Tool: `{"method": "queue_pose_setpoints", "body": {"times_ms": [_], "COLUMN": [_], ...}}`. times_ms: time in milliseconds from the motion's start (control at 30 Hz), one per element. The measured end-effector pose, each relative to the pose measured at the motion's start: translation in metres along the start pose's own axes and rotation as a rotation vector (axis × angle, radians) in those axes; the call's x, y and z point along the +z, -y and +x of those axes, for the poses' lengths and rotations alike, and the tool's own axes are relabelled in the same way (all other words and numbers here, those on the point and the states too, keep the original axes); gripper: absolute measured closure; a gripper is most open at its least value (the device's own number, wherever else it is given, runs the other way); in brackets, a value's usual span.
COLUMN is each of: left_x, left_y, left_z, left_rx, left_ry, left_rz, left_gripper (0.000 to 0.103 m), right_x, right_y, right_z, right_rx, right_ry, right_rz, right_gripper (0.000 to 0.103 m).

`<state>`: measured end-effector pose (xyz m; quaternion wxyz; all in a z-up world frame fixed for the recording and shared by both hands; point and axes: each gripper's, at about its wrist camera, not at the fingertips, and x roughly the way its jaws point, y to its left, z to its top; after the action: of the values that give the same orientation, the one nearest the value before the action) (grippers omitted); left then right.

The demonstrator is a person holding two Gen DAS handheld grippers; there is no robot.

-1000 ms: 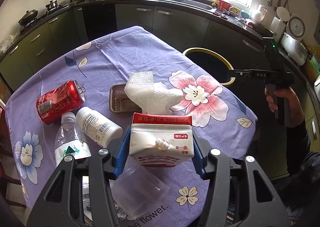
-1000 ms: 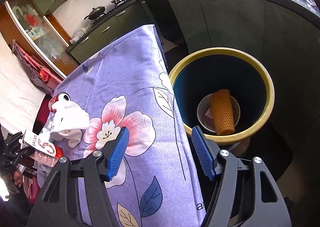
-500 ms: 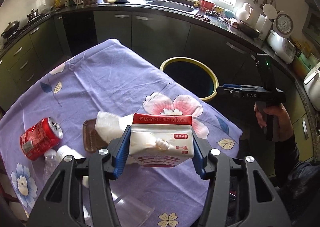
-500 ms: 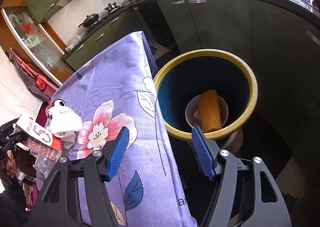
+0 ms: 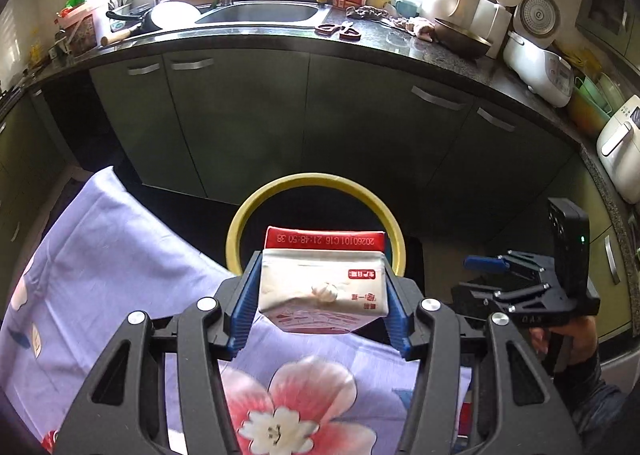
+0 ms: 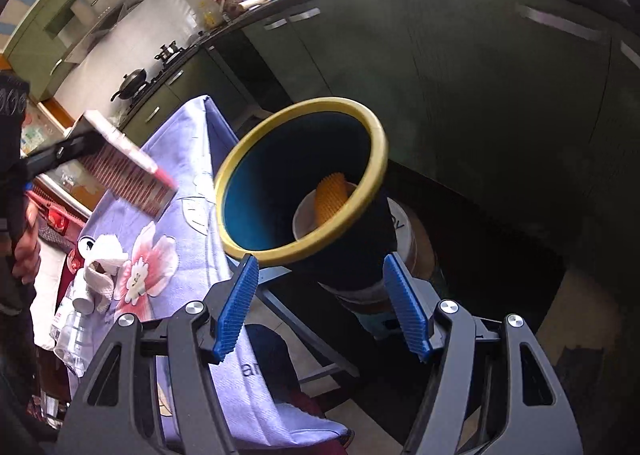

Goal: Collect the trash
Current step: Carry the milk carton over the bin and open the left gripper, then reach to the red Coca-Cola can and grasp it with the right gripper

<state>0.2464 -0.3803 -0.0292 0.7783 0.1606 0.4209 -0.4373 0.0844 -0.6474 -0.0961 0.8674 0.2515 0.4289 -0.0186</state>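
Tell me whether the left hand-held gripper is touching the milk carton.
Touching. The left wrist view shows the left hand-held gripper with both blue pads pressed against the milk carton's sides.

Two fisheye views, each looking forward and steeply down along a handheld gripper's fingers. The left wrist camera faces the kitchen counter [image 5: 280, 43], close above the table edge. The right wrist camera looks from beside the table. Both share the yellow-rimmed bin [image 5: 316, 179] [image 6: 376, 127] and the floral tablecloth [image 5: 120, 255] [image 6: 180, 159] — each also glimpses the other gripper.
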Motion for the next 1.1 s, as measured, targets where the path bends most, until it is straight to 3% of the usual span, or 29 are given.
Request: {"method": "queue_pose_setpoints", "body": {"times_ms": [67,133,200,433,733,1100], "left_x": [0.014,0.023,0.029,0.012,-0.066,-0.197], "left_y": [0.004,0.007,0.009,0.008,-0.017,-0.074], "left_z": [0.021,0.036,0.044,0.001,-0.087,-0.209], "left_rx": [0.009,0.02,0.034,0.025,0.054,0.28], "left_ry": [-0.002,0.004,0.001,0.047,0.135,0.285], "left_rz": [0.007,0.014,0.015,0.002,-0.096,-0.338], "left_gripper": [0.046,0.035,0.035,0.03,0.029,0.019], "right_x": [-0.002,-0.003,-0.003,-0.004,-0.005,-0.003], "right_y": [0.009,0.015,0.018,0.007,-0.037,-0.139], "right_z": [0.0,0.001,0.002,0.004,0.014,0.036], "right_rx": [-0.005,-0.007,-0.005,0.012,0.05,0.092], "right_ry": [-0.006,-0.013,-0.016,-0.012,-0.049,-0.128], "right_rz": [0.02,0.035,0.04,0.018,-0.081,-0.345], "right_gripper": [0.038,0.038,0.038,0.038,0.038,0.038]}}
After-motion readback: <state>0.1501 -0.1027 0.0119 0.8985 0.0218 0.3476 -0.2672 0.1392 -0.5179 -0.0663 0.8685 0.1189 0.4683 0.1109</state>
